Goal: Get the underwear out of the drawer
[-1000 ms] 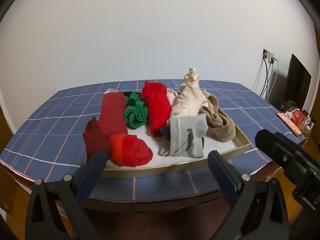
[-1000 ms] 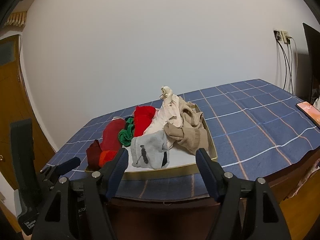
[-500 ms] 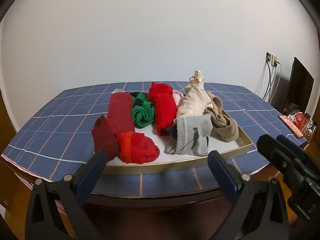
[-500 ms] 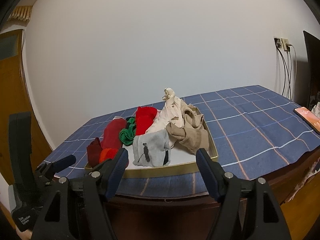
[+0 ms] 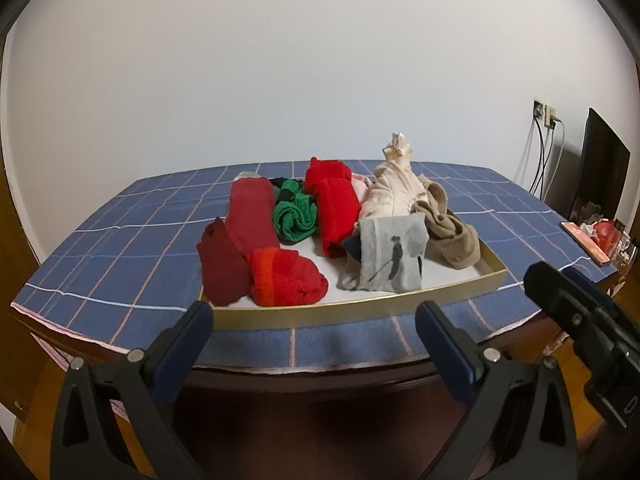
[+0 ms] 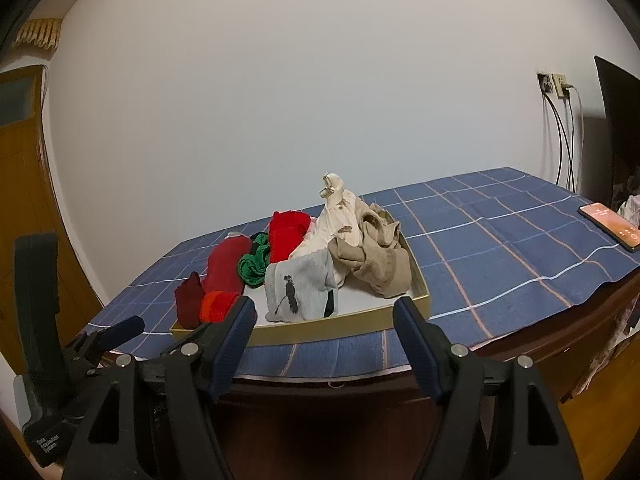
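My left claw [image 5: 314, 322] hangs spread and empty in front of the near edge of the worktop [image 5: 132, 232], and my right claw [image 6: 324, 320] is spread the same way, holding nothing, just to its right. Neither touches anything yet.

Beyond the fingertips sits the drawer [image 5: 360, 307], a shallow gold-rimmed tray on the blue checked cloth. The clothing is heaped inside it: a dark red roll [image 5: 250, 216] and an orange-red bundle [image 5: 286, 278] on the left, a green twist [image 5: 294, 218] and a bright red piece [image 5: 336, 212] in the middle, a grey piece with a dark figure [image 5: 390, 258] at the front, then a cream garment [image 5: 394, 196] standing tall and a tan crumpled one [image 5: 450, 236] on the right.

I judge the step to be the approach and the choice of piece. To do it well I would go for something on top and free of its neighbours, such as the cream garment for my right claw, coming down over the rim rather than through it. I would pinch a thick fold, not a thin edge, and lift straight up slowly, since the tan piece lies against it and may drag along. A phone [image 6: 612, 230] lies far right, well clear.
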Tool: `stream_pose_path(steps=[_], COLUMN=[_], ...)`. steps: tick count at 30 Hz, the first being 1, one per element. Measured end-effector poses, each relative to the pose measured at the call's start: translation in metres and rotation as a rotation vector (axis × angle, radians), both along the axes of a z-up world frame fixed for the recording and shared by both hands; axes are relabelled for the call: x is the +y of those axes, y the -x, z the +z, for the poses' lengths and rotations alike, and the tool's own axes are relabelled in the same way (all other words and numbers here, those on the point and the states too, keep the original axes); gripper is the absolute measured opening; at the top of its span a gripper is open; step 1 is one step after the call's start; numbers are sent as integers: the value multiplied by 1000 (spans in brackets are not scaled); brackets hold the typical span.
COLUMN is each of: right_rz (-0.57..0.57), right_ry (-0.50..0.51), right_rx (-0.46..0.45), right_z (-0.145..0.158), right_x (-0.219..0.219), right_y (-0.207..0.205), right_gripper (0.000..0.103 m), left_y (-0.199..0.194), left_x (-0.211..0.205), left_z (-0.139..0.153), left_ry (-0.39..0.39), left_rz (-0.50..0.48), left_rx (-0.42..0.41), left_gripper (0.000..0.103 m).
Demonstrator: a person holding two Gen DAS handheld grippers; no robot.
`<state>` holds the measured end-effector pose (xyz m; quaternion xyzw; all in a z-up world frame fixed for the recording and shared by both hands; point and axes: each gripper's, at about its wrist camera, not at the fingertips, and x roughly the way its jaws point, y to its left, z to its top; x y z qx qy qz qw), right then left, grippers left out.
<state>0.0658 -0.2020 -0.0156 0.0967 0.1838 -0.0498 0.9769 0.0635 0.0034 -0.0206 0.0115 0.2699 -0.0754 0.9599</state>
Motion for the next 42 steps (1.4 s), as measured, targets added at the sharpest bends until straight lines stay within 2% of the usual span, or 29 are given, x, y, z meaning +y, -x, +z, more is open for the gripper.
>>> stream_pose_path(steps=[4, 42], right_rz=[1, 27], right_ry=[9, -8], right_rx=[-13, -56], right_z=[2, 8], right_x=[4, 22], right_y=[5, 58], right_gripper=[80, 81], left_y=[6, 66], left_x=[2, 11], left_z=[3, 10], left_ry=[-3, 9], left_rz=[5, 16], left_rx=[-11, -53], left_gripper=[103, 103])
